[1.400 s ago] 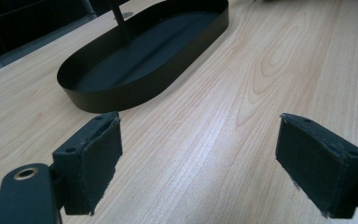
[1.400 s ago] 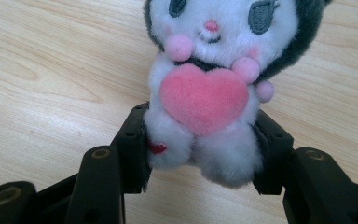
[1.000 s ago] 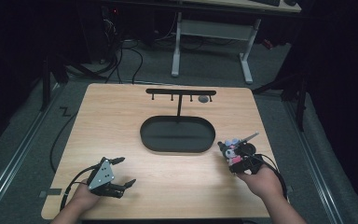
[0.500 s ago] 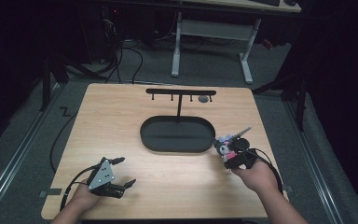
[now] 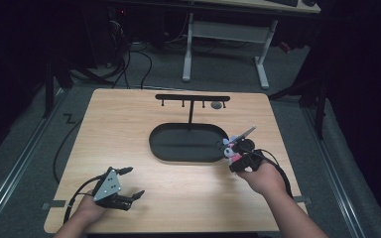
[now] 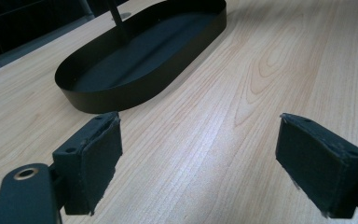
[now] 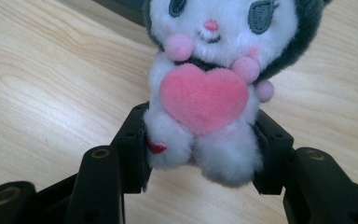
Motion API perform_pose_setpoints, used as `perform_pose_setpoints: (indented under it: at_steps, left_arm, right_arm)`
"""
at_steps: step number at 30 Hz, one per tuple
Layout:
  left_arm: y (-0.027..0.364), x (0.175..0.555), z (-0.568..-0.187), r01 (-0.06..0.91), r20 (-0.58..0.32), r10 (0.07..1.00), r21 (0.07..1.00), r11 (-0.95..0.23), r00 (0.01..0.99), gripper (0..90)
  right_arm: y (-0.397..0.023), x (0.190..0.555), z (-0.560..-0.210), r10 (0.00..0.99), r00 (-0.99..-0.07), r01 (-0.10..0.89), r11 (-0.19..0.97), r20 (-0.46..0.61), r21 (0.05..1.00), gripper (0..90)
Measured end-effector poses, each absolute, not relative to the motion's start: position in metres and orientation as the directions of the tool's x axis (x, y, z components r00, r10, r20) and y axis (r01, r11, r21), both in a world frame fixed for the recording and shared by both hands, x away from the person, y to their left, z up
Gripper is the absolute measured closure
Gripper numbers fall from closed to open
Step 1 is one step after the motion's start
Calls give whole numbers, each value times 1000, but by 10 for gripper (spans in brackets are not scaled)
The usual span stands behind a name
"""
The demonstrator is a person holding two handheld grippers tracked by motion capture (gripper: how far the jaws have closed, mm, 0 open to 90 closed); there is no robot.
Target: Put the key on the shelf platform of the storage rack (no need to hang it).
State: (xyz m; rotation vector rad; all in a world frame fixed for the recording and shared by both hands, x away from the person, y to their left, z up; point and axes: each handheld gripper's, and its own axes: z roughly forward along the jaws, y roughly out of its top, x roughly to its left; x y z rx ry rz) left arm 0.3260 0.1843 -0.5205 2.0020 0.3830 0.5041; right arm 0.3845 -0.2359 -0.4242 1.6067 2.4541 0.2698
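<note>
The wooden table (image 5: 129, 129) takes up most of the floor space here, and a good deal of its top lies bare: the whole left half and the wide strip along the near edge. Toward the back sits a black oval tray (image 5: 178, 148) with a low rim, and from it rises a thin post carrying a crossbar rack (image 5: 192, 97) that runs parallel to the far edge, with small hooks hanging under it. Down at the near left corner the left gripper (image 5: 134, 183) rests low over the wood, its jaws spread wide with nothing between them, and there is open board between it and the tray. Over on the right, just off the tray's right end, the right gripper (image 7: 200, 149) is clamped around the lower body of a small plush toy (image 7: 205, 93), white and grey with a pink heart on its chest, held clear above the wood.
</note>
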Motion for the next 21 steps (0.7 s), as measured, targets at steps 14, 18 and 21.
perform_pose_setpoints:
  at_steps: [14,18,21]
  left_arm:
    - [184,326,-520,53,187,465,889,-456,865,154]
    - [184,326,-520,54,186,465,889,-454,866,154]
    - [184,326,-520,53,187,465,889,-455,865,154]
  right_arm:
    - [-210,406,-424,910,-415,871,404,-25,280,486]
    - [-204,413,-427,901,-434,861,423,-27,283,486]
    - [-199,418,-428,898,-439,858,428,-25,284,486]
